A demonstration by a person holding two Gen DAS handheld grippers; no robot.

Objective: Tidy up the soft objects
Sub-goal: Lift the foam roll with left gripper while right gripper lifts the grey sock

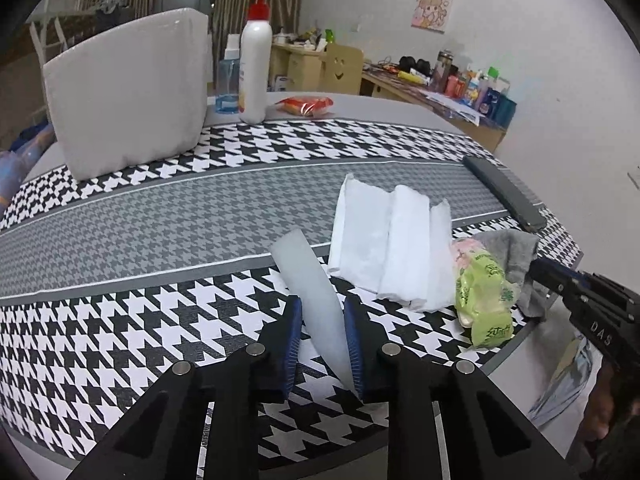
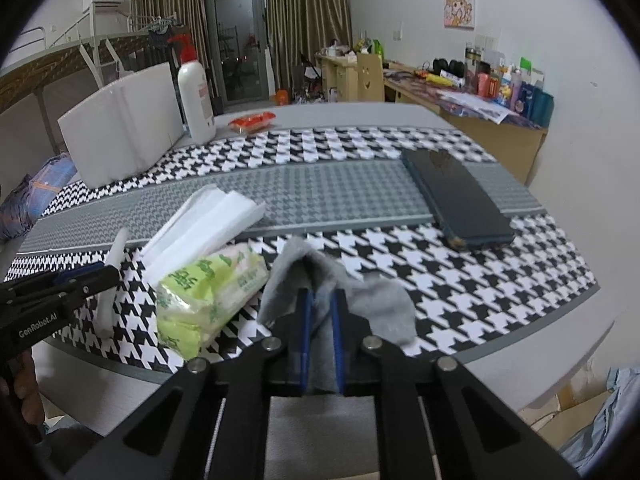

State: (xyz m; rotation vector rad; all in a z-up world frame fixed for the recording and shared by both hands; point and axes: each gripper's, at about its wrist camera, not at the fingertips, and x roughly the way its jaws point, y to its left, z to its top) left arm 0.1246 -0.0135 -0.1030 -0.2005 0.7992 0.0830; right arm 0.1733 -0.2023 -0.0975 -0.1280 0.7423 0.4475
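The left tool [image 1: 322,308] is gripping a white pack [image 1: 316,300]; the right tool [image 2: 320,308] is pinching the grey cloth [image 2: 372,304] at 6 o'clock on the houndstooth surface [image 2: 460,280]. Sorting appears early: folded tissues [image 1: 384,240] and a green packet [image 1: 484,292] are lying at 3 o'clock, ungrouped. Cluttered desks are lining the wall.
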